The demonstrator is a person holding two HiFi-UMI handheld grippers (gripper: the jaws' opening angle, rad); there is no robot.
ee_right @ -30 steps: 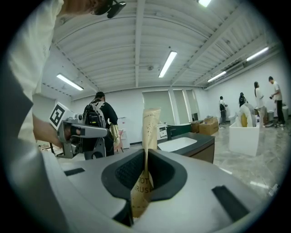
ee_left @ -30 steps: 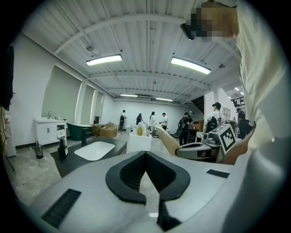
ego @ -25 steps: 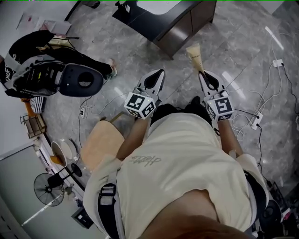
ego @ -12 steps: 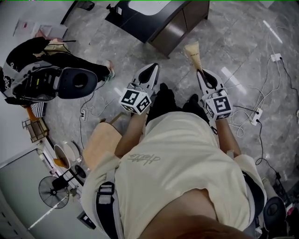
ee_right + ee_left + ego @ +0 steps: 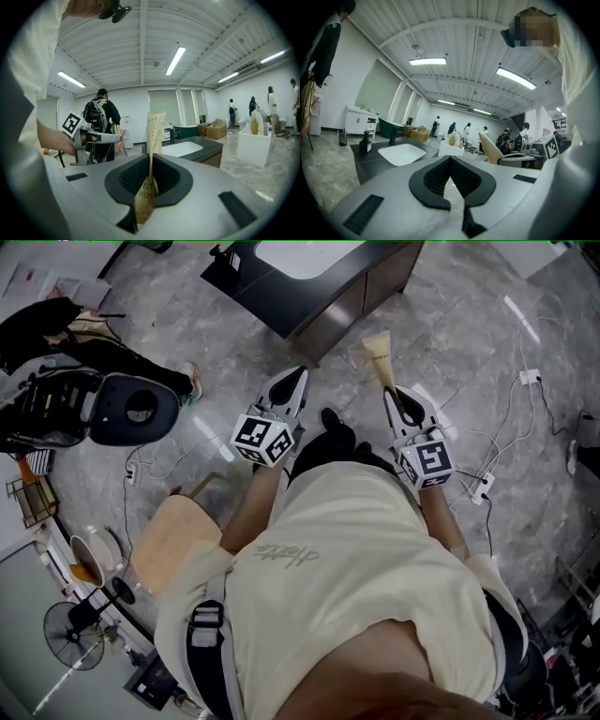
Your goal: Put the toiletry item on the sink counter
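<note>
On my right gripper (image 5: 150,158) the fingers pinched the toothbrush packet (image 5: 154,126) upright, pointed at the sink table (image 5: 207,147) for setting down, while my left gripper (image 5: 450,159), fingers pressed together, idled empty.

Left hand-held gripper (image 5: 294,377), held forward of the torso (image 5: 356,559), has its jaws together and empty; right hand-held gripper (image 5: 390,392) alongside clamps a tan packet (image 5: 379,352).

Tan flat paper toothbrush sleeve (image 5: 153,136) stands upright, lower end pinched in the right gripper (image 5: 394,395), printed face showing. Dark sink counter with white basin (image 5: 208,147) sits just ahead, well apart.
</note>
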